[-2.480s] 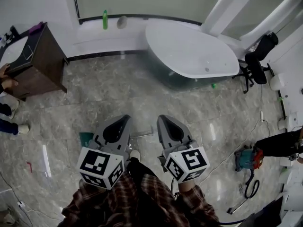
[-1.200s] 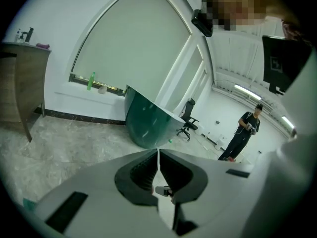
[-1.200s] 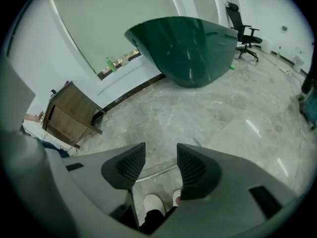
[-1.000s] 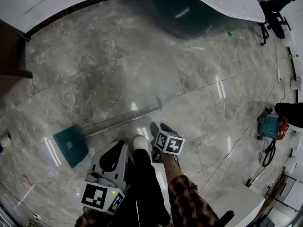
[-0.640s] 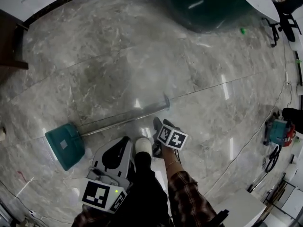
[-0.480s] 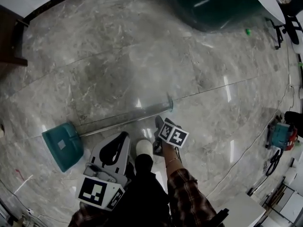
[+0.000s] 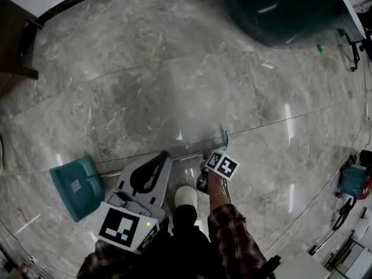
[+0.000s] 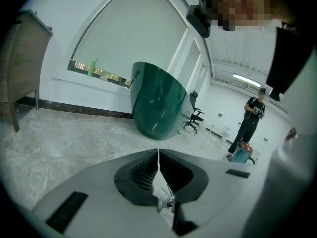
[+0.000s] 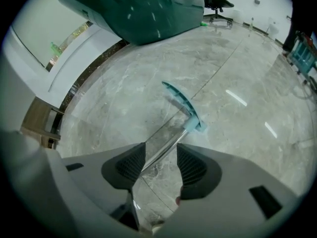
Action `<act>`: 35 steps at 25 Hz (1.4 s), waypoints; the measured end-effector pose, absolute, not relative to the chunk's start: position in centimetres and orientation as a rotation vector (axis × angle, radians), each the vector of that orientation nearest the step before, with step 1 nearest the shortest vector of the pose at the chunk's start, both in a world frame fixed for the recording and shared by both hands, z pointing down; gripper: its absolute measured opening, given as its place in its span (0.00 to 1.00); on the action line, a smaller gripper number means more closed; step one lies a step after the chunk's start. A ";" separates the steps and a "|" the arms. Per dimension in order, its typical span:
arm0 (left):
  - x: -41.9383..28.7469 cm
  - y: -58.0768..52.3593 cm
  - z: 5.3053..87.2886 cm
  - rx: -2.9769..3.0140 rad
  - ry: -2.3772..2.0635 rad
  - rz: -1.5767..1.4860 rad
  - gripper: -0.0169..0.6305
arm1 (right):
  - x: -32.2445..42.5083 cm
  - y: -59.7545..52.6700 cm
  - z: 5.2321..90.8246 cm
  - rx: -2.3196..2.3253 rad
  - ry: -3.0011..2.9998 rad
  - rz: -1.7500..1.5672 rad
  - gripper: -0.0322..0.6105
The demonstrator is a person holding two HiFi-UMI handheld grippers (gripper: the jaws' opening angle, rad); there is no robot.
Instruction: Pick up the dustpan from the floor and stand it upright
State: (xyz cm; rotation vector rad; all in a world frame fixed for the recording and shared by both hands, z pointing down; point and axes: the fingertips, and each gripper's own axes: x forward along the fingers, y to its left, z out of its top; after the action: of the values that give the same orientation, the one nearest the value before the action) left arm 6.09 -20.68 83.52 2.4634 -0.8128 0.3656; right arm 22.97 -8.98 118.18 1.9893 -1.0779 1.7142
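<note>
Right tool [image 9: 161, 151] has dropped astride handle [image 9: 173, 139], spread, not pinching; dustpan [image 7: 75, 185] flat at its 9 o'clock. Left tool [image 8: 158, 155] pressed together, empty. Grasp imminent.

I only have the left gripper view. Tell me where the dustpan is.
Observer: The dustpan lies on the floor, to the left of the left gripper.
Operator: Report the right gripper.
Observer: The right gripper is open, with its jaws on either side of the metal handle.
Operator: Give me the handle's far end.
Observer: It ends in a teal grip, beyond the jaws.
</note>
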 end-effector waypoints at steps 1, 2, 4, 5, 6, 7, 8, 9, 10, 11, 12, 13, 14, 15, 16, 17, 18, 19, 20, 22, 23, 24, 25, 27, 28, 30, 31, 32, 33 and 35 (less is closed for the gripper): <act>6.1 -20.8 83.8 2.468 -0.811 0.365 0.06 | 23.0 -8.9 118.8 1.990 -1.064 1.726 0.34; 6.1 -20.8 84.0 2.470 -0.806 0.366 0.06 | 23.1 -8.8 119.4 1.999 -1.048 1.739 0.34; 6.2 -20.8 84.4 2.472 -0.788 0.364 0.06 | 23.4 -8.6 120.4 2.024 -1.005 1.768 0.34; 6.3 -20.7 84.4 2.470 -0.780 0.360 0.06 | 23.6 -8.5 120.9 2.033 -0.982 1.777 0.34; 6.3 -20.7 84.3 2.465 -0.775 0.355 0.06 | 23.7 -8.5 121.3 2.036 -0.962 1.785 0.34; 6.3 -20.8 84.2 2.460 -0.774 0.353 0.06 | 23.7 -8.5 121.7 2.034 -0.946 1.790 0.34; 6.3 -20.9 84.2 2.459 -0.776 0.352 0.06 | 23.6 -8.6 122.0 2.031 -0.933 1.793 0.34; 6.2 -21.1 84.1 2.460 -0.778 0.349 0.06 | 23.5 -8.7 122.3 2.030 -0.921 1.796 0.34; 6.1 -21.2 84.1 2.461 -0.780 0.346 0.06 | 23.5 -8.8 122.6 2.032 -0.908 1.802 0.34; 6.0 -21.3 84.2 2.463 -0.783 0.344 0.06 | 23.5 -8.9 122.9 2.039 -0.893 1.814 0.34; 5.9 -21.5 84.2 2.466 -0.788 0.345 0.06 | 23.6 -9.0 123.1 2.048 -0.880 1.827 0.34; 5.7 -21.6 84.3 2.469 -0.792 0.346 0.06 | 23.6 -9.2 123.2 2.059 -0.870 1.837 0.34; 5.6 -21.7 84.4 2.470 -0.795 0.346 0.06 | 23.6 -9.4 123.2 2.072 -0.863 1.848 0.34; 5.4 -21.7 84.5 2.471 -0.795 0.346 0.06 | 23.6 -9.4 123.3 2.092 -0.855 1.861 0.34; 5.3 -21.7 84.6 2.472 -0.795 0.345 0.06 | 23.7 -9.4 123.4 2.116 -0.845 1.874 0.33; 5.1 -21.7 84.7 2.474 -0.794 0.345 0.06 | 23.7 -9.4 123.4 2.142 -0.836 1.883 0.32; 5.0 -21.8 84.8 2.477 -0.794 0.347 0.06 | 23.7 -9.5 123.4 2.168 -0.827 1.890 0.31; 4.8 -21.8 84.9 2.480 -0.795 0.350 0.06 | 23.7 -9.5 123.3 2.193 -0.817 1.896 0.30; 4.7 -22.0 84.9 2.480 -0.797 0.353 0.06 | 23.7 -9.6 123.1 2.214 -0.809 1.900 0.29; 4.6 -22.2 84.7 2.474 -0.804 0.359 0.06 | 23.9 -10.0 122.4 2.252 -0.806 1.896 0.27; 4.6 -22.3 84.5 2.470 -0.807 0.362 0.06 | 24.0 -10.3 121.8 2.270 -0.809 1.891 0.27; 4.5 -22.4 84.2 2.468 -0.811 0.364 0.06 | 24.1 -10.6 121.2 2.287 -0.812 1.886 0.26; 4.5 -22.3 83.9 2.466 -0.814 0.366 0.06 | 24.1 -10.8 120.4 2.302 -0.817 1.880 0.26; 4.4 -22.3 82.9 2.459 -0.826 0.367 0.06 | 24.2 -11.3 118.5 2.328 -0.836 1.855 0.25; 4.3 -22.3 82.2 2.451 -0.834 0.363 0.06 | 24.2 -11.7 117.2 2.340 -0.850 1.838 0.25; 4.0 -22.4 80.4 2.433 -0.858 0.348 0.06 | 24.2 -12.7 114.3 2.358 -0.894 1.802 0.24; 3.8 -22.3 79.4 2.426 -0.870 0.339 0.06 | 24.1 -13.3 112.7 2.362 -0.923 1.780 0.24; 3.6 -22.3 78.2 2.423 -0.879 0.333 0.06 | 23.9 -13.9 111.0 2.364 -0.952 1.758 0.24; 3.5 -22.2 77.0 2.424 -0.885 0.328 0.06 | 23.6 -14.5 109.3 2.368 -0.979 1.737 0.24; 3.2 -22.1 74.3 2.434 -0.898 0.317 0.06 | 23.0 -15.8 105.9 2.375 -1.033 1.692 0.23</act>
State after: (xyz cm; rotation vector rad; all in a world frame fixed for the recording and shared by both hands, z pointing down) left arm 3.20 -22.06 74.28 2.4337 -0.8983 0.3170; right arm 23.01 -15.79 105.87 2.3753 -1.0330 1.6918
